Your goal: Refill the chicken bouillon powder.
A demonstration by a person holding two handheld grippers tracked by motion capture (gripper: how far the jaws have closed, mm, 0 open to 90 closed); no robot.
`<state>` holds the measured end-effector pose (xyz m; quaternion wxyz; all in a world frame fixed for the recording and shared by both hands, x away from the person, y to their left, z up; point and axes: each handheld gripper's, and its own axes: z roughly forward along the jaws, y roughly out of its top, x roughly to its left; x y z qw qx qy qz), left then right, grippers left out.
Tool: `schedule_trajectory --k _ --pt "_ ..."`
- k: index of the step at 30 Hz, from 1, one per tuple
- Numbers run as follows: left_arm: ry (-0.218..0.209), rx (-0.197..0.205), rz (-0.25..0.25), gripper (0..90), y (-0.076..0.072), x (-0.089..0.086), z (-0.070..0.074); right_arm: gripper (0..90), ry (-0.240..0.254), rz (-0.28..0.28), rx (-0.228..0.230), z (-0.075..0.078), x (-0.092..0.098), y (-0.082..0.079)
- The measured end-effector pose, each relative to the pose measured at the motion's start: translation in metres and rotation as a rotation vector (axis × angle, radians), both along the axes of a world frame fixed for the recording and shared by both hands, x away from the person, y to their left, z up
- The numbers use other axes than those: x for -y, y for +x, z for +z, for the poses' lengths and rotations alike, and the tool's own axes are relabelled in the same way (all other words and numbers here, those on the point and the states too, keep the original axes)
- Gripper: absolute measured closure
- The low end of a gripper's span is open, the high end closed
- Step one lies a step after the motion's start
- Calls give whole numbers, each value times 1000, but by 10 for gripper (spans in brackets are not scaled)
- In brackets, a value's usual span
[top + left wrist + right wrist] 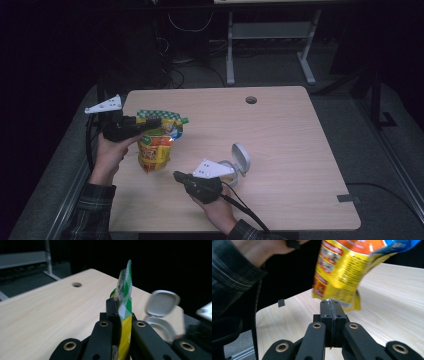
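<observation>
A yellow and orange snack bag with a green-and-white checked top hangs over the left part of the wooden table. My left gripper is shut on that top edge and holds the bag off the table. In the left gripper view the checked edge stands upright between the jaws of the left gripper. My right gripper is shut with nothing in it, low over the table in front of the bag. In the right gripper view the bag hangs just beyond the closed right gripper.
A small white container with its hinged lid standing open sits right beside the right hand; it shows in the left gripper view as the container. A cable hole lies near the table's far edge. Desk legs and cables stand behind.
</observation>
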<state>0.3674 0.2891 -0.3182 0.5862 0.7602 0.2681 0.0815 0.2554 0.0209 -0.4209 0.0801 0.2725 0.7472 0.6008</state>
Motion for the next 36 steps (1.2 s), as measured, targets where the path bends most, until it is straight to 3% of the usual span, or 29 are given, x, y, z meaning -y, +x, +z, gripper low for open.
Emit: schedule_trajectory --k 7,10,12,13,22,29,36 --pt "24 75 80 897 9 2 -30 896 -11 32 -27 5 4 1" --pt "19 86 88 895 10 2 -40 896 -15 37 -25 9 8 0" --pt "38 90 94 894 7 3 -45 895 -25 42 -18 13 11 -1" --pt "15 100 89 893 5 2 -47 895 -26 46 -18 16 12 -1" --pt "28 112 118 885 -19 -14 -54 888 -55 50 2 33 35 1" --pt "14 100 122 884 -30 -28 -59 888 -58 44 -5 37 47 4" --pt "19 98 121 861 -34 -31 -59 886 -57 53 -12 37 51 4"
